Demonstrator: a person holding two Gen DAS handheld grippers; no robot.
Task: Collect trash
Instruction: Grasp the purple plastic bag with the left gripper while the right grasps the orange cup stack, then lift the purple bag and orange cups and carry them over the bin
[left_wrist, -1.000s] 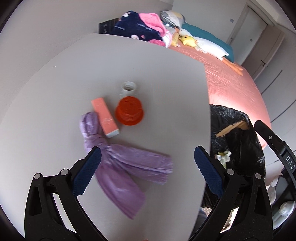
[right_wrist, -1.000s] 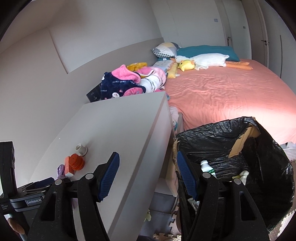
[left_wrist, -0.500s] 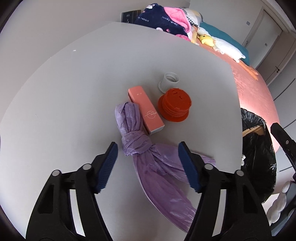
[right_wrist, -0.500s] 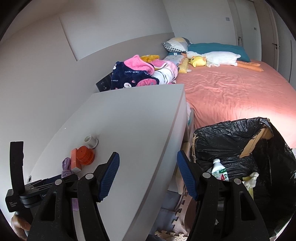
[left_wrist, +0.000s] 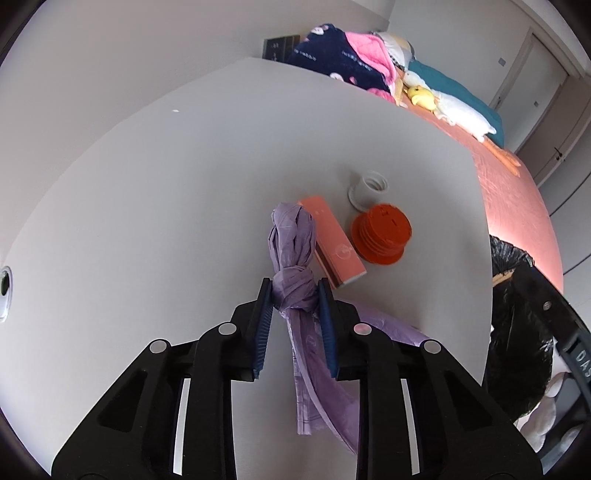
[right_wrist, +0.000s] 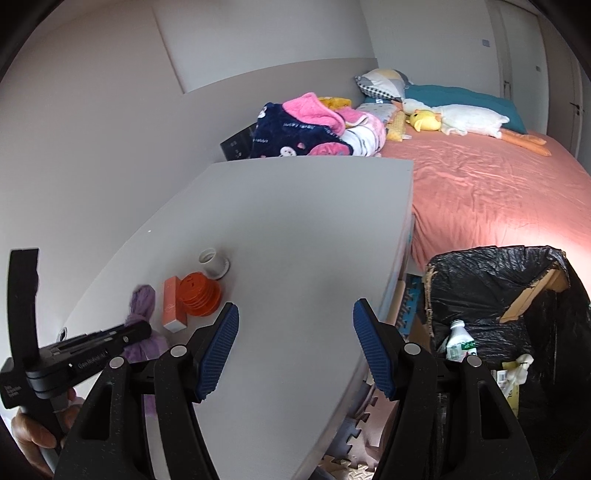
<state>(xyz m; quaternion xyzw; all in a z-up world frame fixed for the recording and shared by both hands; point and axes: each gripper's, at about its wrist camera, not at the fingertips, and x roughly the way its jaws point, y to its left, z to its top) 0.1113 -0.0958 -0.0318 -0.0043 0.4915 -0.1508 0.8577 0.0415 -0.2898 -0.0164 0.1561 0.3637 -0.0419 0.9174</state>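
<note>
A knotted purple plastic bag (left_wrist: 293, 254) lies on the white table (left_wrist: 147, 206). My left gripper (left_wrist: 295, 295) is shut on the bag's knot. Beside the bag lie a pink box (left_wrist: 332, 245), an orange collapsible cup (left_wrist: 381, 235) and a small white cap (left_wrist: 367, 188). In the right wrist view the same bag (right_wrist: 140, 301), box (right_wrist: 171, 304) and cup (right_wrist: 197, 295) sit at the left. My right gripper (right_wrist: 295, 347) is open and empty above the table's edge. A black-lined trash bin (right_wrist: 491, 295) stands to its right with a bottle (right_wrist: 458, 339) inside.
A bed with a pink sheet (right_wrist: 480, 192), clothes (right_wrist: 306, 125) and plush toys (right_wrist: 454, 118) lies behind the table. The trash bin (left_wrist: 517, 314) shows at the right of the left wrist view. Foam floor mats (right_wrist: 351, 458) lie below the table.
My left gripper moved forward over the purple bag and closed its fingers on the knot. My right gripper shifted left towards the table and stayed open.
</note>
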